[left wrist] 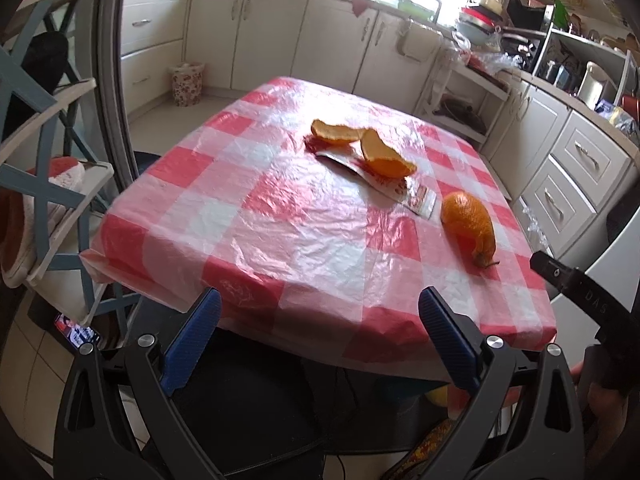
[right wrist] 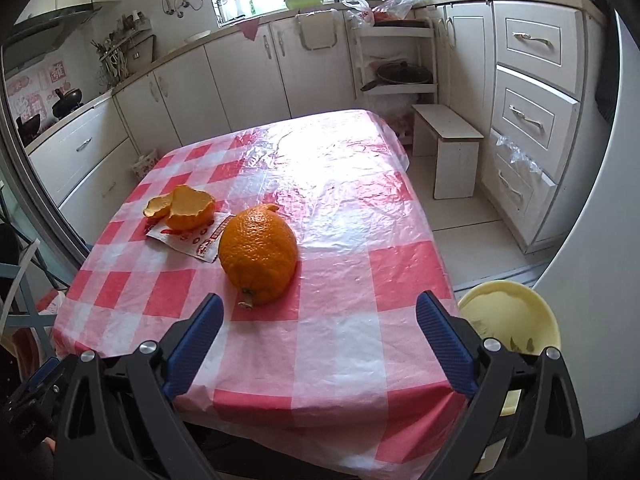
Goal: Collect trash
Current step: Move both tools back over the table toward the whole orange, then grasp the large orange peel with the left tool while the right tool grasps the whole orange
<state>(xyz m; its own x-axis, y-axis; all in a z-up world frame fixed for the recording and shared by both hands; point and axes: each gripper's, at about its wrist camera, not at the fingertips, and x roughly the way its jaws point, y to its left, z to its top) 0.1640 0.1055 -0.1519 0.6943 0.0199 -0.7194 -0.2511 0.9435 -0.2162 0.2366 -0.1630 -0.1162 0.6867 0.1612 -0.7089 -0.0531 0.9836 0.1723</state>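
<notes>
Two orange peel pieces (left wrist: 362, 146) lie on a torn red-and-white wrapper (left wrist: 394, 188) near the middle of the table with the red-and-white checked cloth (left wrist: 280, 216). A larger orange peel shell with a stem (left wrist: 470, 226) lies to their right. In the right wrist view the shell (right wrist: 259, 254) is close ahead, with the peels (right wrist: 182, 206) and wrapper (right wrist: 192, 238) behind it to the left. My left gripper (left wrist: 320, 308) is open and empty at the table's near edge. My right gripper (right wrist: 319, 312) is open and empty just short of the shell.
A yellow bin (right wrist: 510, 328) stands by the table's right front corner. A small white stool (right wrist: 448, 140) and cabinets (right wrist: 532, 92) lie to the right. A chair (left wrist: 52, 184) stands left of the table. A patterned basket (left wrist: 187, 83) sits on the floor beyond.
</notes>
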